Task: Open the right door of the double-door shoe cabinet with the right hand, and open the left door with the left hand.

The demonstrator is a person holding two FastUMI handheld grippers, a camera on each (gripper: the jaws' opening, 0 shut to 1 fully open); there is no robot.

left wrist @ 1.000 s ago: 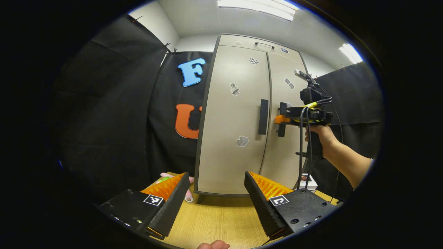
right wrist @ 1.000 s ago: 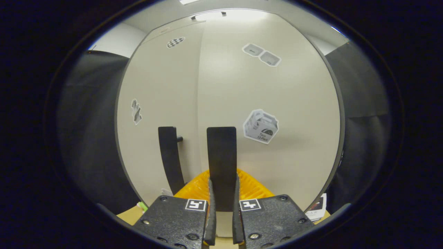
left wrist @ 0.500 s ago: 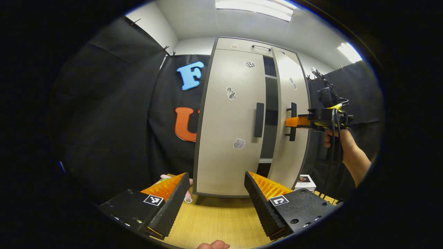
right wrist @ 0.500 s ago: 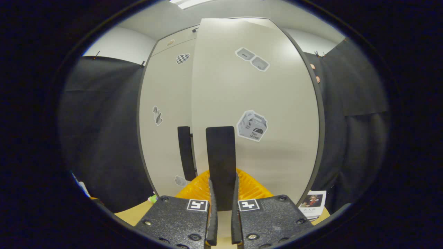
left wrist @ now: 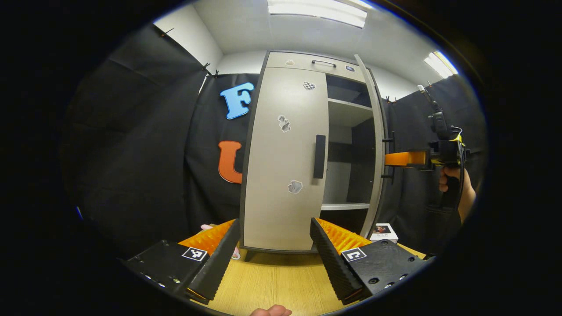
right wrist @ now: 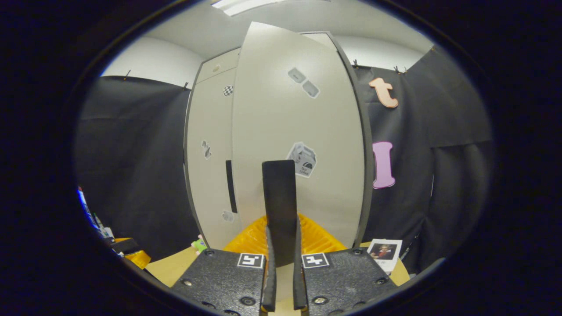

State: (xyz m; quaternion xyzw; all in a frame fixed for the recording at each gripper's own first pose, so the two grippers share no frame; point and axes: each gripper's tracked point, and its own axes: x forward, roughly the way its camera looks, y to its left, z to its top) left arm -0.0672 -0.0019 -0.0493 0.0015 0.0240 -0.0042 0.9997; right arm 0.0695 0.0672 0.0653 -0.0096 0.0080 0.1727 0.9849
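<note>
The shoe cabinet (left wrist: 285, 153) is pale beige with dark edging; its left door handle (left wrist: 320, 156) is black. Near the cabinet's top sits a black-and-white checkered sticker (left wrist: 309, 85). Below the cabinet, the table (left wrist: 272, 285) is light wood-grain.

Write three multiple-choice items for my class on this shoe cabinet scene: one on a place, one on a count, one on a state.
1. Where does the small white box with a portrait lie?
A. on the wooden tabletop, right of the cabinet
B. on a shelf
C. atop the cabinet

2. How many stickers show on the closed beige left door?
A. one
B. three
C. five

3. What is the right tool doing?
A. hanging open
B. shut on the black bar handle of the right door
C. resting on the table

Key: 1 A, it sits by the cabinet's foot; 2 B, three spaced down the panel; 3 B, both fingers pinch the bar.
</note>
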